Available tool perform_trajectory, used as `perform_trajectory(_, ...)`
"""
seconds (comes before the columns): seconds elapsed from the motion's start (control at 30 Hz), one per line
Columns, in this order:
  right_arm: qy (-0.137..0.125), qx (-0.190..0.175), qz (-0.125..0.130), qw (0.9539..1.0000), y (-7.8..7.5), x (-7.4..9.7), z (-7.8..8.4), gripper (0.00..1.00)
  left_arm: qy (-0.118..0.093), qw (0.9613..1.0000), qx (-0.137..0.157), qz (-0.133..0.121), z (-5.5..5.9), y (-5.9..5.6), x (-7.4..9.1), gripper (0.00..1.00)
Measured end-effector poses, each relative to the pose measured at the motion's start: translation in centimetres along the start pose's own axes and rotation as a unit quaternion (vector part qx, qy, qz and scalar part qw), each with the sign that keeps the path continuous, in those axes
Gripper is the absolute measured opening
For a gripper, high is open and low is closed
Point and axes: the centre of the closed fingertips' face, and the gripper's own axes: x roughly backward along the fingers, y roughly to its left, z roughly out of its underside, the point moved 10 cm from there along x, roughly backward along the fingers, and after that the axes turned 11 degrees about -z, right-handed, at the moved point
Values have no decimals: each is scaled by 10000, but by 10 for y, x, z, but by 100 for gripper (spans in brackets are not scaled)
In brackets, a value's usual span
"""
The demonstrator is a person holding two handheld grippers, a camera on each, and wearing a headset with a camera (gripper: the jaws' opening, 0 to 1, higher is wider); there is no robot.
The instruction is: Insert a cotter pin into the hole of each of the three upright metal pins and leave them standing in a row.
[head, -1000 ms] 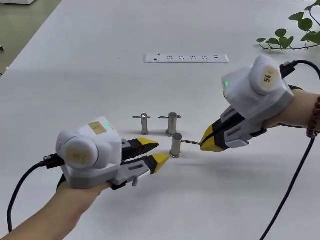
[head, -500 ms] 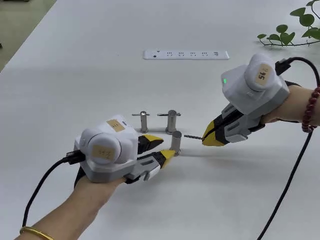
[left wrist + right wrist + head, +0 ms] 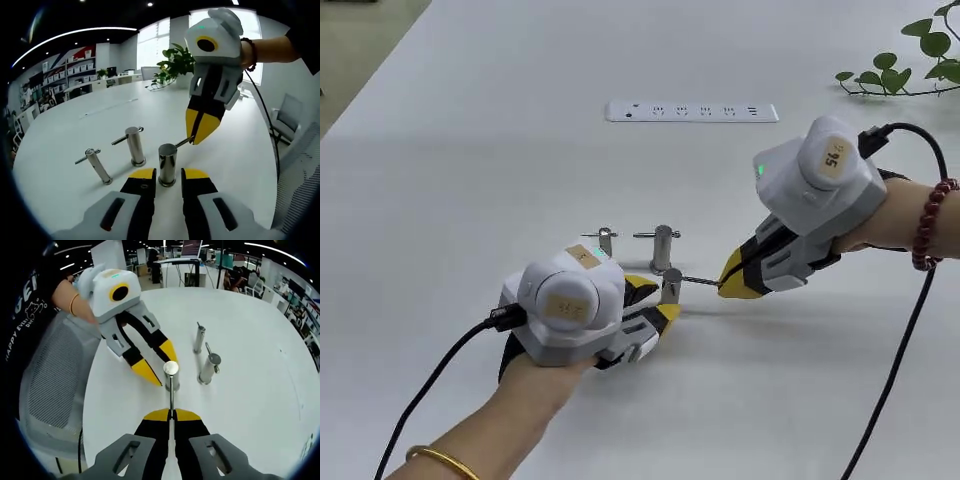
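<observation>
— How many pins do you count?

— Three upright metal pins on the white table (image 3: 470,150). From the left of the head view: a thin pin (image 3: 606,241), a thicker pin (image 3: 662,247) just beside it, and a front pin (image 3: 671,285) lower in the frame, near the thicker one.

— And cotter pins?

— Three as well. A first seated cotter pin (image 3: 590,235) crosses the thin pin's top. A second seated cotter pin (image 3: 644,235) crosses the thicker pin's top. The held cotter pin (image 3: 700,281) lies level, its tip at the front pin's head.

— The tongs?

— The left gripper (image 3: 658,300), lower centre, has its jaws narrowly apart. Their yellow tips sit on either side of the front pin's foot, but I cannot tell whether they touch it. The right gripper (image 3: 728,285), right of centre, has its jaws pressed together on the held cotter pin.

— Any writing?

— In the right gripper view, a dark shirt (image 3: 20,335) at the left edge carries "HAPPY EVERY". The left gripper's stickers (image 3: 563,308) are too blurred to read. The right gripper's sticker (image 3: 833,155) reads "54".

— What else is around?

— A gold bangle (image 3: 440,460) lower left and a white power strip (image 3: 692,112) top centre, well apart from the pins. A leafy plant (image 3: 910,70) is at upper right and a bead bracelet (image 3: 927,225) at the right edge. Black cables (image 3: 900,370) trail from both grippers. In the head view the left gripper's jaw tips overlap the front pin's foot.
</observation>
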Motion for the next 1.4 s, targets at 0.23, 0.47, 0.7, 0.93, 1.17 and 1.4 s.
perform_trajectory(0.23, 38, 50, -42, 10000, -1, -2, -3, 0, 42, 10000, 17, 28, -4, -2, -5, 17)
perform_trajectory(0.47, 170, 195, -70, 9996, -2, -3, -8, 0, 108, 9999, 30, 1, -3, -2, -9, 14)
perform_trajectory(0.7, 281, 292, -49, 9992, -6, -2, -8, 0, 197, 9998, 56, -86, 1, -2, -10, 11)
perform_trajectory(0.93, 329, 341, -33, 9989, -6, -2, -12, 0, 185, 9997, 54, -137, 2, -4, -12, 10)
perform_trajectory(1.17, 284, 340, -72, 9990, -7, -6, -18, 0, 193, 9996, 100, -158, 2, -4, -12, 10)
perform_trajectory(1.4, 267, 381, -76, 9989, -10, -9, -23, 0, 163, 9996, 119, -178, 3, -5, -13, 10)
